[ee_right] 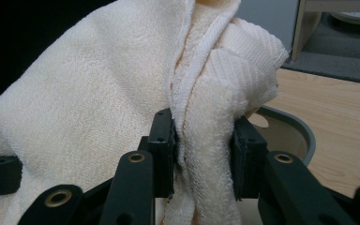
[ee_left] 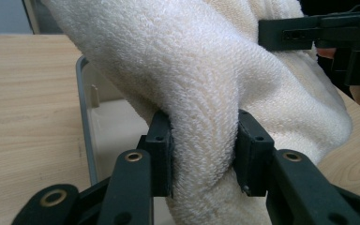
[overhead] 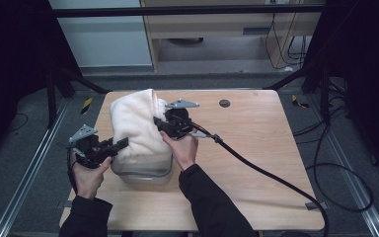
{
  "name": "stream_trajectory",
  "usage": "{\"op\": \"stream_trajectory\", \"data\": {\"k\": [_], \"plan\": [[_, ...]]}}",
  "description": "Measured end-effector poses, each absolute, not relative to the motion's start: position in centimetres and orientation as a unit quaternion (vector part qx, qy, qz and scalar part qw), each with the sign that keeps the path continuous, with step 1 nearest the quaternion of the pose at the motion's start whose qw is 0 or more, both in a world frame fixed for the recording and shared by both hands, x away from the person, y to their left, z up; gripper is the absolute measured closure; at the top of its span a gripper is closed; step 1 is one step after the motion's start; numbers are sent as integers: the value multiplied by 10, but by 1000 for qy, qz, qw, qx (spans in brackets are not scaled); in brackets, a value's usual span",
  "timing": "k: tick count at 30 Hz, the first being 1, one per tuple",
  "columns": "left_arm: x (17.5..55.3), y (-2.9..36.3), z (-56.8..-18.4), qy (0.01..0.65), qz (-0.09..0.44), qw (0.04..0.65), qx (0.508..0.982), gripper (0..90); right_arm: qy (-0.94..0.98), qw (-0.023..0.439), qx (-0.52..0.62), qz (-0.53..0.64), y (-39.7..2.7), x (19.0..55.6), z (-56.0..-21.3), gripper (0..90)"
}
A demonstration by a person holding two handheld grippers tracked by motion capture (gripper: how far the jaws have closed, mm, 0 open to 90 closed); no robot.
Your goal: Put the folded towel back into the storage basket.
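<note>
Standing tall w/ long axis roughly upright, one cream terry-cloth towel (overhead: 134,124) rises out of one grey plastic tub (overhead: 143,174) near bench's front-left corner. Two grippers: left gripper (ee_left: 205,154) clamped on towel's lower fold, right gripper (ee_right: 202,154) clamped on its hemmed edge. Towel sits btwn both.

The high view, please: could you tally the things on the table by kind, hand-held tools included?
Towel: 1
Grey bin: 1
Tools: 2, left tool and right tool, both clamped on the towel
Total: 4
</note>
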State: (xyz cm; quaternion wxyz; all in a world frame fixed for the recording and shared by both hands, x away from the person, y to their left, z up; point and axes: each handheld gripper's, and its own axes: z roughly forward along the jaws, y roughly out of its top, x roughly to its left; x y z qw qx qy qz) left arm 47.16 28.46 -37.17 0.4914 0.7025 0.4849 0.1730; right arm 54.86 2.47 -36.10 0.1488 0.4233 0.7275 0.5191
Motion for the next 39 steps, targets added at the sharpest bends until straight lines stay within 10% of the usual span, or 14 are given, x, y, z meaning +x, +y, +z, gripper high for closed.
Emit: {"op": "stream_trajectory", "data": {"k": [39], "plan": [[496, 273, -419, 505, 149, 399, 751, 624, 756, 149, 449, 452, 34, 555, -426, 644]]}}
